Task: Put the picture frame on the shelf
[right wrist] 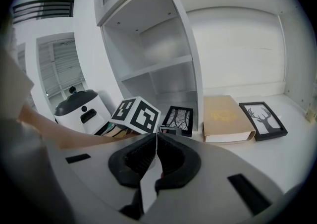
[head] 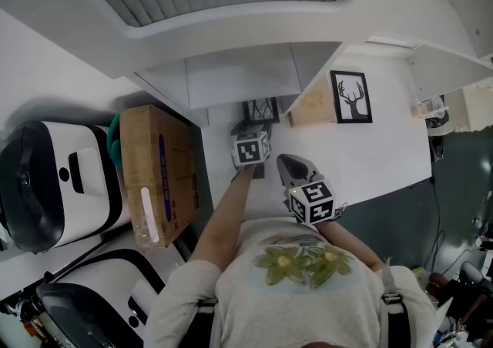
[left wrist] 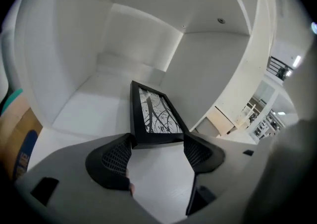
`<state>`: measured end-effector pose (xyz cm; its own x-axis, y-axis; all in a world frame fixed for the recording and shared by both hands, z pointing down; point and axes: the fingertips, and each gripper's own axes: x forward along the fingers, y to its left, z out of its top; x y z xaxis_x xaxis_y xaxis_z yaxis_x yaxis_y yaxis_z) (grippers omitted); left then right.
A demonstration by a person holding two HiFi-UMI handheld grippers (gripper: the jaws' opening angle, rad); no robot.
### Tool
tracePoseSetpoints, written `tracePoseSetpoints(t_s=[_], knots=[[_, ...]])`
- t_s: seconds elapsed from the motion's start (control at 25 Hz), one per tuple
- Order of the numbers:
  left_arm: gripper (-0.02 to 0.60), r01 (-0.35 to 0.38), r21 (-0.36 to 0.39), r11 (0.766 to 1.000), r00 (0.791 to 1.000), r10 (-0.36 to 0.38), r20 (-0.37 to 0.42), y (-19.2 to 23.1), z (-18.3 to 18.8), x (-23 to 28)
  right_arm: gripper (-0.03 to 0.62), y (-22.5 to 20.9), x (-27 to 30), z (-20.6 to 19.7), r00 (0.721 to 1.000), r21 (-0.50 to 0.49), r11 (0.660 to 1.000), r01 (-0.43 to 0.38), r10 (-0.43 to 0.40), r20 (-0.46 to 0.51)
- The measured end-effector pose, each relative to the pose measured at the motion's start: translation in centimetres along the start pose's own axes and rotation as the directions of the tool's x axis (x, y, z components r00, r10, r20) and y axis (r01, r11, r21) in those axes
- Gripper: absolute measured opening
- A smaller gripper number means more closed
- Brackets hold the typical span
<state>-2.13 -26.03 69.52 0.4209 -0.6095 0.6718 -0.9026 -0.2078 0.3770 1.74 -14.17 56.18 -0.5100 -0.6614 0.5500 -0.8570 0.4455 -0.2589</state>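
The picture frame [left wrist: 156, 114], black with a black-and-white branch print, rests tilted on the white shelf floor [left wrist: 94, 104] inside the lower compartment. My left gripper [left wrist: 158, 143] is open, its jaws spread wide on either side of the frame's near edge. From the head view the frame [head: 260, 110] sits just beyond the left gripper [head: 258, 129]. My right gripper [right wrist: 156, 141] is shut with nothing in it and hangs back from the shelf, with the frame [right wrist: 179, 120] ahead of it. In the head view the right gripper [head: 286, 163] is close to my body.
A beige box [head: 314, 108] and a deer picture [head: 351, 96] lie on the white counter to the right of a divider wall. A cardboard box [head: 158, 173] and white appliances [head: 54, 185] stand to the left. An upper shelf board [right wrist: 158, 67] spans the compartment.
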Motion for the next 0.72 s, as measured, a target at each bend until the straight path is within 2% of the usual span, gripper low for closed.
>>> tracePoseSetpoints(t_s=[0.12,0.28,0.48,0.72], knots=[[0.319,-0.040,0.069,0.997,0.999,0.041,-0.011,0.3,-0.1,-0.1,0.032,-0.1,-0.1,-0.1,1.000,0.002,1.000,0.002,-0.002,-0.001],[0.319,-0.049,0.109,0.993,0.999,0.051,-0.012,0.5,-0.3,-0.2,0.032,-0.1,-0.1,-0.2,1.000,0.002,1.000,0.000,0.000,-0.003],[0.318,-0.031,0.168,0.985,0.998,0.023,0.054,-0.4,0.8,-1.7,0.032,0.1,0.1,-0.1,1.000,-0.002,1.000,-0.007,0.007,0.003],[0.304,0.032,0.238,0.971,0.993,-0.059,0.107,-3.3,1.6,-4.9,0.032,0.1,0.1,0.3,1.000,-0.007,1.000,-0.012,0.012,0.016]])
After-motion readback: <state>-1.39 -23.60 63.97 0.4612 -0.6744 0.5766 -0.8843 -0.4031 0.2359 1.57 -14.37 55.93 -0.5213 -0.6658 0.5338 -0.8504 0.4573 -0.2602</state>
